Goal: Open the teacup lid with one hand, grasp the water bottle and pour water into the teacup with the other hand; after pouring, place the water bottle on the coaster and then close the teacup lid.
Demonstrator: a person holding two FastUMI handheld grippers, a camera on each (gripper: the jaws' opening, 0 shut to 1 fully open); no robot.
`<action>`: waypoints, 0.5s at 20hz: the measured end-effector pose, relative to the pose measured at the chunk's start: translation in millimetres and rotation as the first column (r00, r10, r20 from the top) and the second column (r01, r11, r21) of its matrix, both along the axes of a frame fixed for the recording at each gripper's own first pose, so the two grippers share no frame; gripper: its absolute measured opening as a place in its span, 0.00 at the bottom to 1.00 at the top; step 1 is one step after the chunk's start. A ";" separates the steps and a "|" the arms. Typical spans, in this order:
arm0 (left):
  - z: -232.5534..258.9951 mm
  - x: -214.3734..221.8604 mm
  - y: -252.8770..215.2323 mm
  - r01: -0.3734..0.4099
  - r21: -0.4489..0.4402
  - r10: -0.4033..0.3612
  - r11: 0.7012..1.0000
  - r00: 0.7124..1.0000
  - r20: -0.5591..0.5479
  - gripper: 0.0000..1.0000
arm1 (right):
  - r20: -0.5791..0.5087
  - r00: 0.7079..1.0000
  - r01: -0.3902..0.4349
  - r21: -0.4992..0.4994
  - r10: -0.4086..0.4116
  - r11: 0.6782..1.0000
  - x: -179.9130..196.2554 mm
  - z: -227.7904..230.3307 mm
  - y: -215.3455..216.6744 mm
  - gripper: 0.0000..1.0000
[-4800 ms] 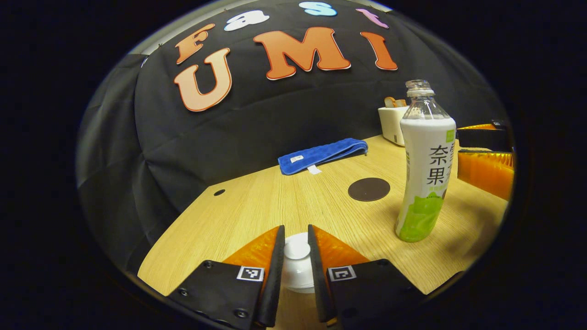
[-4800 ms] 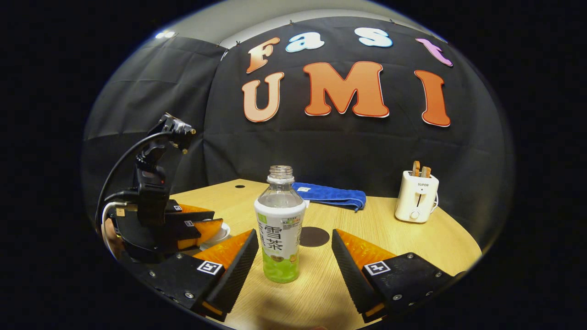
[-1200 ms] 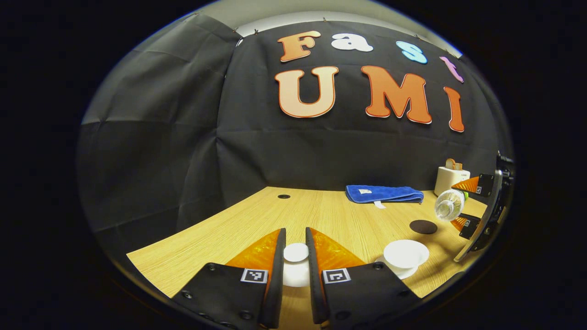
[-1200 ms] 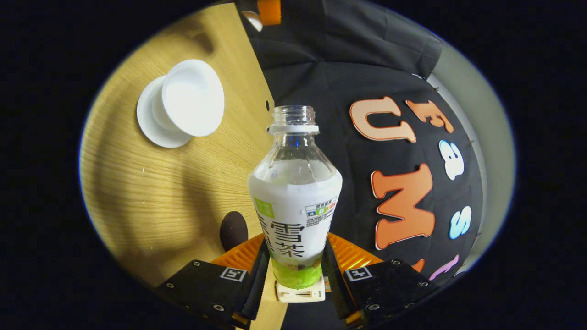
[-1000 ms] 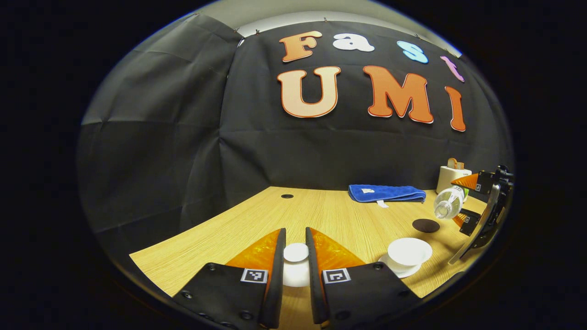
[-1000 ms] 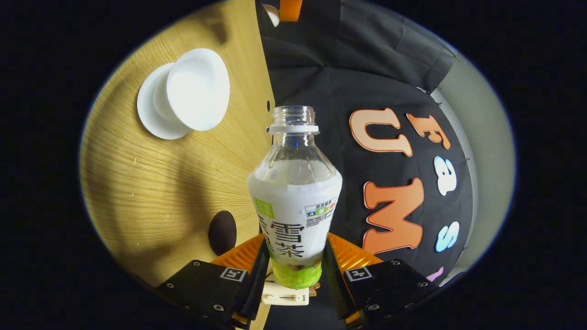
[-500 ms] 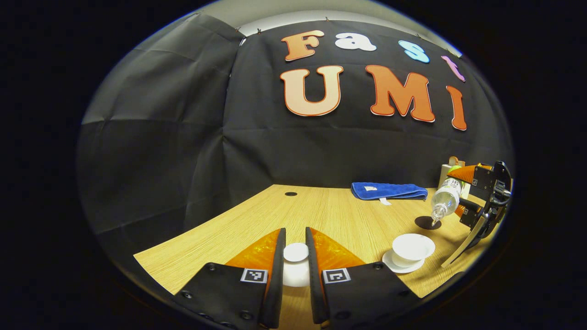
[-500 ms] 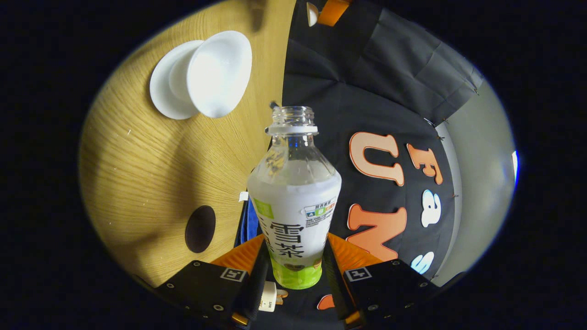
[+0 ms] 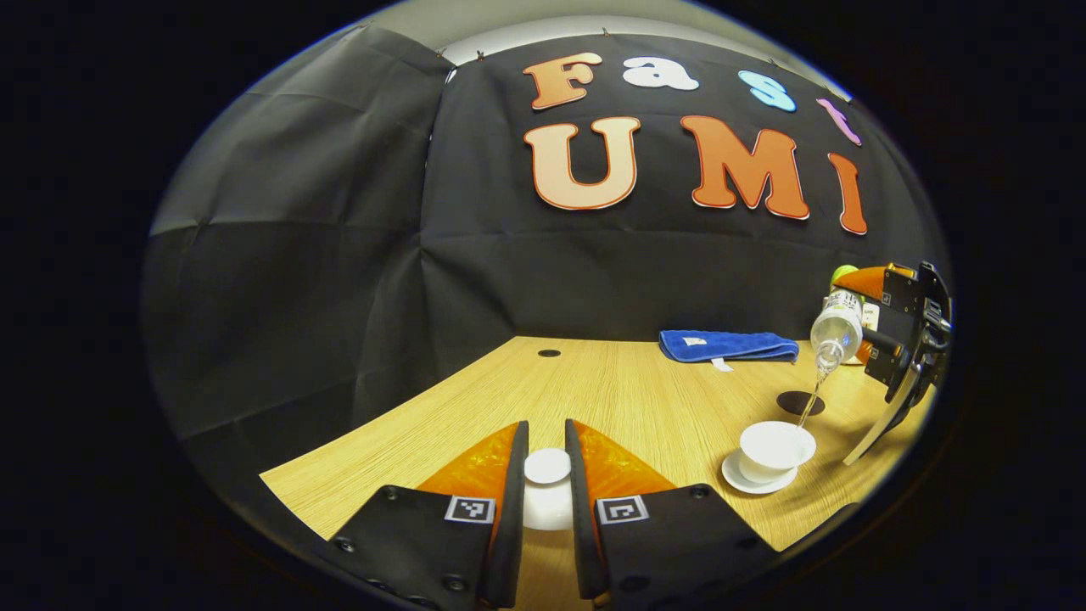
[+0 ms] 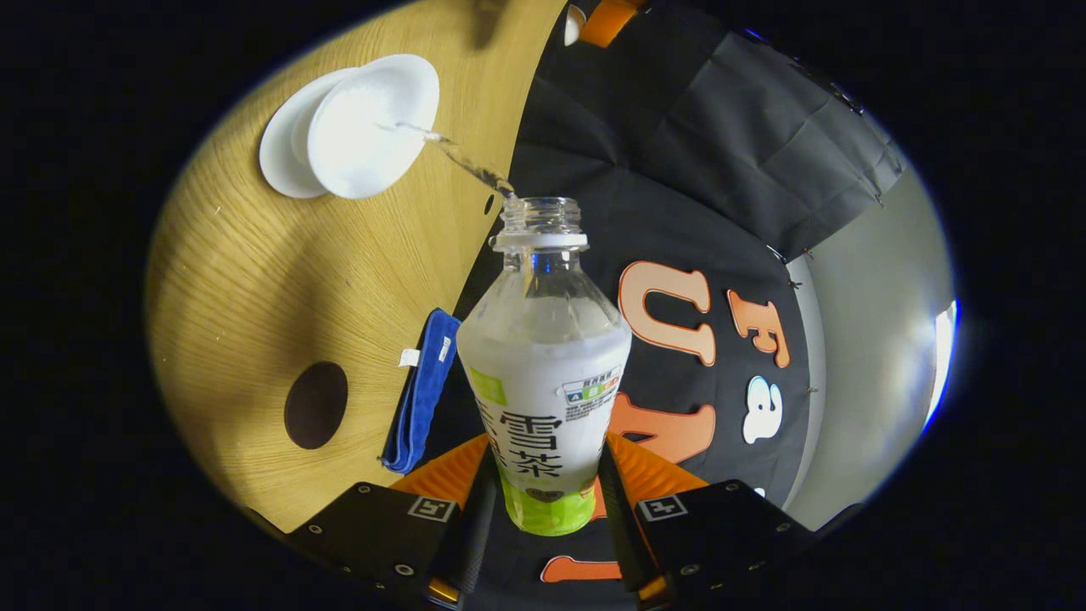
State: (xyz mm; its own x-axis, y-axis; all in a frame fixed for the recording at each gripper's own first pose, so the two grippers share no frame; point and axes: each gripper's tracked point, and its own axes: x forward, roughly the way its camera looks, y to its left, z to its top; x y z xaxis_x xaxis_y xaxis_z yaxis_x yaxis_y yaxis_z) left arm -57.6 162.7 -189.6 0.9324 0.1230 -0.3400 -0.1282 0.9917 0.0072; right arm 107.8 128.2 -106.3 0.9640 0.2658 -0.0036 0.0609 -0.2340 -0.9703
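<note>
Pouring water from bottle into teacup

Clenched on the lower body of the bottle (image 10: pixel 544 365), the right tongs (image 10: pixel 543 518) hold it tipped, its open mouth above the teacup (image 9: pixel 775 447). A thin stream of water (image 10: pixel 458 157) runs from the mouth into the white teacup, which sits on its saucer (image 9: pixel 758 482) on the tabletop (image 9: pixel 645 403). The left tongs (image 9: pixel 546 501) grip the white lid (image 9: pixel 547 467) by its knob, well to the left of the teacup. A dark coaster (image 10: pixel 316 405) lies bare just beyond the teacup, beside a folded blue cloth (image 9: pixel 728 344).
</note>
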 end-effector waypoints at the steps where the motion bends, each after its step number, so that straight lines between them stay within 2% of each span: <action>1: 0.2 0.0 -0.3 0.001 -0.001 -0.001 1.000 1.000 0.000 0.27 | 0.015 1.000 -0.011 -0.019 0.011 1.000 0.2 4.1 1.3 0.63; 2: -0.6 -1.0 -1.8 0.004 -0.002 -0.004 1.000 1.000 -0.002 0.27 | 0.027 1.000 -0.015 -0.030 0.016 0.999 0.7 7.6 1.2 0.60; 4: -1.5 -2.2 -3.6 0.010 -0.001 -0.010 1.000 1.000 -0.006 0.29 | 0.032 0.999 -0.017 -0.034 0.018 0.999 1.9 10.6 1.4 0.67; 5: -3.1 -3.1 -4.3 0.013 -0.001 -0.013 1.000 1.000 -0.010 0.29 | 0.037 0.999 -0.020 -0.037 0.021 0.999 1.4 12.4 1.0 0.63; 9: -1.5 -4.7 -6.2 0.018 0.000 -0.018 1.000 1.000 -0.012 0.30 | 0.083 0.995 -0.040 -0.083 0.047 0.996 1.5 22.1 3.9 0.63; 10: 0.3 -4.6 -5.7 0.019 0.000 -0.019 1.000 1.000 -0.011 0.30 | 0.090 0.995 -0.043 -0.088 0.051 0.995 2.4 24.8 3.5 0.67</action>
